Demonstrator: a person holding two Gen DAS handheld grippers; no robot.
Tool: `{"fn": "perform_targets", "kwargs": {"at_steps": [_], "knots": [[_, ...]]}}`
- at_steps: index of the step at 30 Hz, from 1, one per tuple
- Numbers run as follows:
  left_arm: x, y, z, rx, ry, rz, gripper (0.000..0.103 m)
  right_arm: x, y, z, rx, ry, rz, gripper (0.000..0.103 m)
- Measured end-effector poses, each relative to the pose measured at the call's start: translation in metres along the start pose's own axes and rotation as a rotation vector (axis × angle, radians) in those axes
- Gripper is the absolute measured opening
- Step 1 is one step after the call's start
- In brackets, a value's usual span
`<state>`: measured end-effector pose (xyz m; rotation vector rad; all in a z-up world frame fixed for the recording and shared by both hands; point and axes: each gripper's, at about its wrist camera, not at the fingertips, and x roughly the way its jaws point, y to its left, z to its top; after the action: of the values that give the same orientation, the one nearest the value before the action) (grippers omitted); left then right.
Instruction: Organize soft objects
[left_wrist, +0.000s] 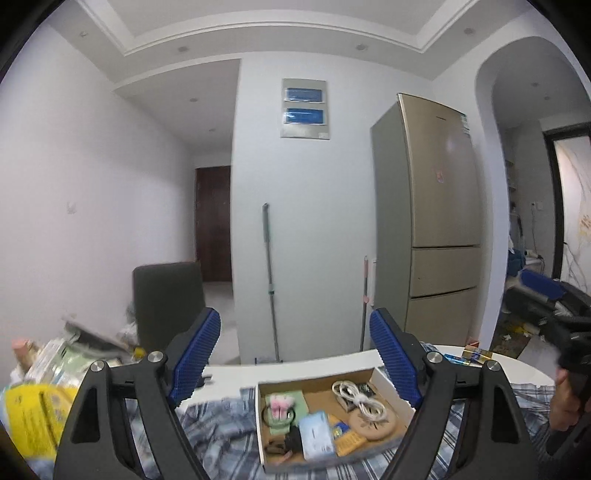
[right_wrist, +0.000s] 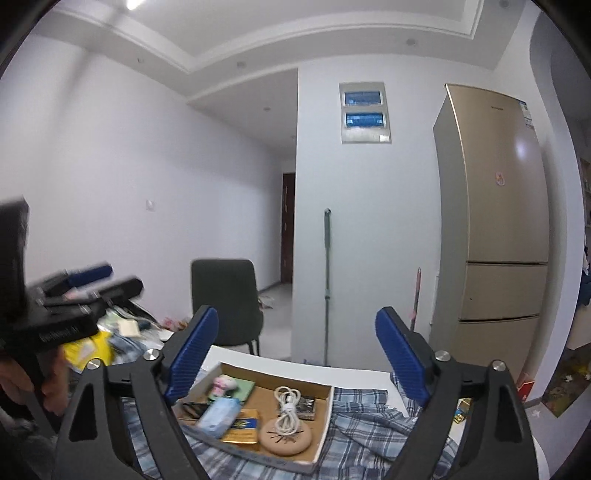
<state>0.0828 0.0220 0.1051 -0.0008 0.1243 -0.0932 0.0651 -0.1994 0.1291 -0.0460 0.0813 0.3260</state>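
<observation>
A blue-and-white plaid cloth (left_wrist: 218, 424) lies crumpled on the white table, under and around a shallow cardboard box (left_wrist: 391, 380). The box holds a white coiled cable (left_wrist: 356, 397), a round tan pad, a light blue tissue pack (left_wrist: 316, 435) and a pink item. My left gripper (left_wrist: 295, 354) is open and empty, held above the box. My right gripper (right_wrist: 295, 354) is open and empty, also above the box (right_wrist: 325, 417), with the plaid cloth (right_wrist: 365, 424) below it. The left gripper body shows blurred at far left of the right wrist view (right_wrist: 66, 306).
A cluttered pile with yellow packaging (left_wrist: 33, 413) lies on the left of the table. A dark chair (right_wrist: 225, 295) stands behind the table. A tall gold fridge (left_wrist: 439, 221) and a mop (left_wrist: 269, 280) stand against the far wall.
</observation>
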Motion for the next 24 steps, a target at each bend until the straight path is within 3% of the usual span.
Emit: {"fn": "perform_targets", "kwargs": {"at_steps": [5,9,14,24], "knots": [[-0.044,-0.008,-0.022,-0.022,0.004,0.007,0.085,-0.036,0.013,-0.010,-0.009,-0.027,-0.010,0.102],[-0.063,-0.013,-0.042,-0.022,0.007,0.003,0.085,-0.047,0.012,-0.029,0.030,0.017,-0.006,0.102],[-0.068,-0.020,-0.069,-0.017,0.040,-0.034,0.085,-0.054,0.008,-0.057,0.049,0.043,-0.039,0.102],[-0.063,-0.024,-0.101,0.002,0.080,-0.028,0.085,-0.058,0.004,-0.099,0.031,0.077,-0.072,0.102]]}}
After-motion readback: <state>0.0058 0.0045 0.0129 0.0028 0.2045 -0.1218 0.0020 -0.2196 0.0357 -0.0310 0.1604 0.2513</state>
